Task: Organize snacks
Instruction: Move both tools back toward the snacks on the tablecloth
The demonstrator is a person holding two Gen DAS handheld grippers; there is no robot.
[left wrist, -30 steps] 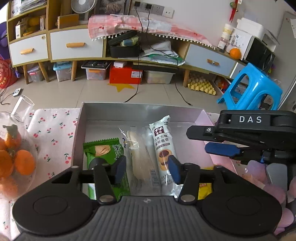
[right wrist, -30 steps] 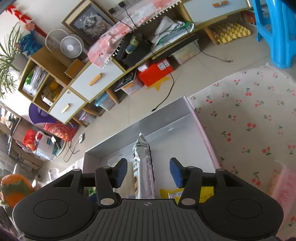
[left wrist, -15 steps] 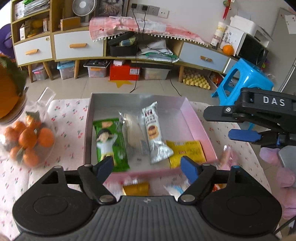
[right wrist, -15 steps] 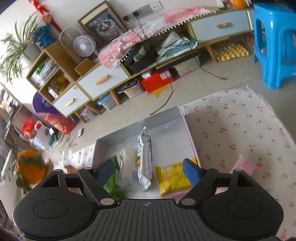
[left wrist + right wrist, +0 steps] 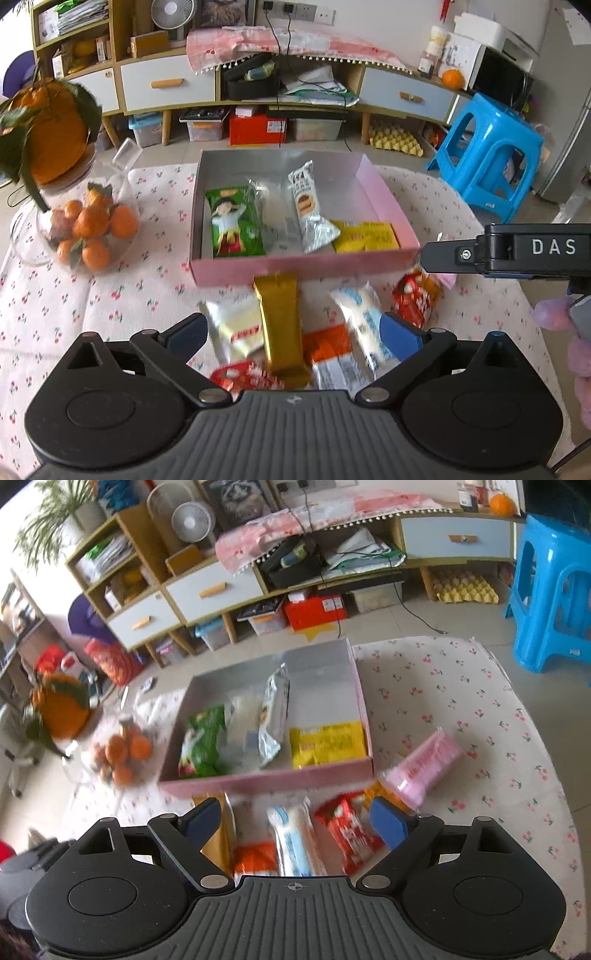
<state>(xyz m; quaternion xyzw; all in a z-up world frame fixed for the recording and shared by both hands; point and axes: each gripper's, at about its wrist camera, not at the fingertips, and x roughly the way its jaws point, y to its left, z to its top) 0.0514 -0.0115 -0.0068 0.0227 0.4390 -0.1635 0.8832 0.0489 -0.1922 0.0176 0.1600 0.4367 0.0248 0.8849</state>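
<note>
Four snacks lie in the box [image 5: 295,267], left to right: green pack [image 5: 233,225], clear pack [image 5: 275,212], white bar [image 5: 309,212], yellow pack [image 5: 364,236]. About six more wait along the table's near edge, from cream pack [image 5: 236,325] and gold bar [image 5: 280,325] to red pack [image 5: 413,299]. Left gripper [image 5: 291,334] and right gripper [image 5: 295,819] hang empty, jaws wide after just opening. Earlier both were down inside the box; now they're back over the loose pile.
</note>
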